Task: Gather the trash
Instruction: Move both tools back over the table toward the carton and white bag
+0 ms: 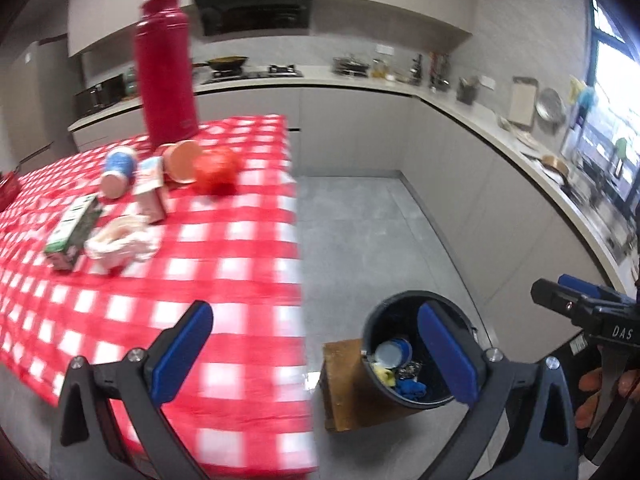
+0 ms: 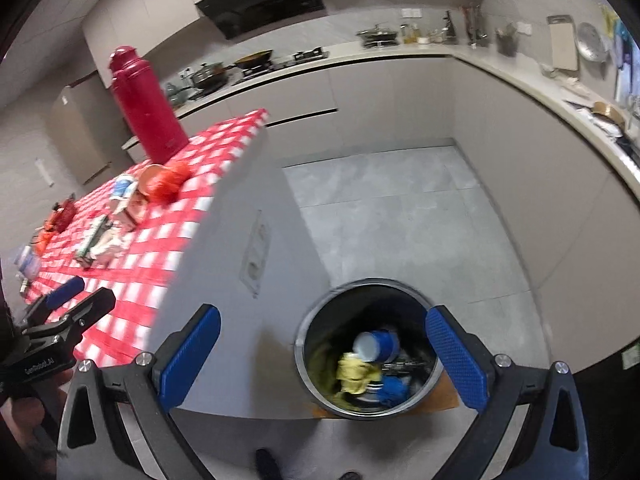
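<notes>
Trash lies in two places: loose on the red-checked tablecloth (image 1: pixel 224 240) and already inside the dark bin (image 2: pixel 316 364) on the floor beside the table. The left wrist view gives the clearer look at the table pile: a green carton (image 1: pixel 72 236), crumpled white wrapper (image 1: pixel 120 242), pink carton (image 1: pixel 150 190), tipped blue cup (image 1: pixel 118 172), orange cup (image 1: pixel 182 162) and red crumpled bag (image 1: pixel 216 170), all near the tall red flask (image 1: pixel 166 68). The right wrist view looks more steeply into the bin, showing a blue cup (image 2: pixel 378 346), yellow wad (image 2: pixel 354 372) and blue scrap (image 2: pixel 394 388), plus the table's grey side panel (image 2: pixel 240 240).

The left gripper (image 1: pixel 316 350) is spread wide with nothing between its fingers; the table pile sits well ahead of its left finger. The right gripper (image 2: pixel 324 356) is likewise spread and empty, the bin showing between its fingers, nearer the right one.
</notes>
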`<control>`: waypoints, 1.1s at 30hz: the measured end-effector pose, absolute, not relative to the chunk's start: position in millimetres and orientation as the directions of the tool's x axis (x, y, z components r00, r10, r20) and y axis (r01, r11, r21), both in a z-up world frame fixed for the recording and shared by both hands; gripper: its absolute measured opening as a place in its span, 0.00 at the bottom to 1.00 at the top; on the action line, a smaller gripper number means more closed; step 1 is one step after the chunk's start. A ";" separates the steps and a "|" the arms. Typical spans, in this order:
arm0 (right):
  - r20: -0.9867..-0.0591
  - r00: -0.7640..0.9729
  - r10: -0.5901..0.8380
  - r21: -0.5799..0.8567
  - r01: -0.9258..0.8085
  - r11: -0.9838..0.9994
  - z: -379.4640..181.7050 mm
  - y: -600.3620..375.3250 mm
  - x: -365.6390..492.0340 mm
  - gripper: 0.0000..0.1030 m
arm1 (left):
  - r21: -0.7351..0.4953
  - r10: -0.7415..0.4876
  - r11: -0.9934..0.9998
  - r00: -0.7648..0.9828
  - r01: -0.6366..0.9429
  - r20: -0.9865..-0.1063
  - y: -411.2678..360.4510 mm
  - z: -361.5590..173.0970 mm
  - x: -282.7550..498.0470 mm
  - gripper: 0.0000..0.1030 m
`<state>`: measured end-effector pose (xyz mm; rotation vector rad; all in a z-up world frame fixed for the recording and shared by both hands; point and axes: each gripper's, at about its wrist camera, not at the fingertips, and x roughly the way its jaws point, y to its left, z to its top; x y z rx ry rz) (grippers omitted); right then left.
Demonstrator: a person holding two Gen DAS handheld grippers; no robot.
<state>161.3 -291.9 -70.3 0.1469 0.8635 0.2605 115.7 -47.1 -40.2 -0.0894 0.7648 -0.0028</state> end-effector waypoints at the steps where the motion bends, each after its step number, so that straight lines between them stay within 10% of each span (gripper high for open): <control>1: -0.723 0.617 0.310 0.259 -0.174 0.950 -70.0 -286.0 163.2 1.00 | -0.087 -0.028 0.995 0.727 -0.044 -0.686 -35.5 -38.8 112.8 1.00; 23: -0.717 0.593 0.368 0.132 -0.403 0.906 -52.3 -40.5 180.0 0.99 | -0.089 0.156 0.953 0.721 -0.290 -0.675 188.2 -58.0 84.6 1.00; 33: -0.730 0.534 0.427 0.174 -0.459 0.871 -73.2 52.3 201.4 0.76 | -0.094 0.142 0.955 0.714 -0.280 -0.685 240.1 -70.3 101.0 0.98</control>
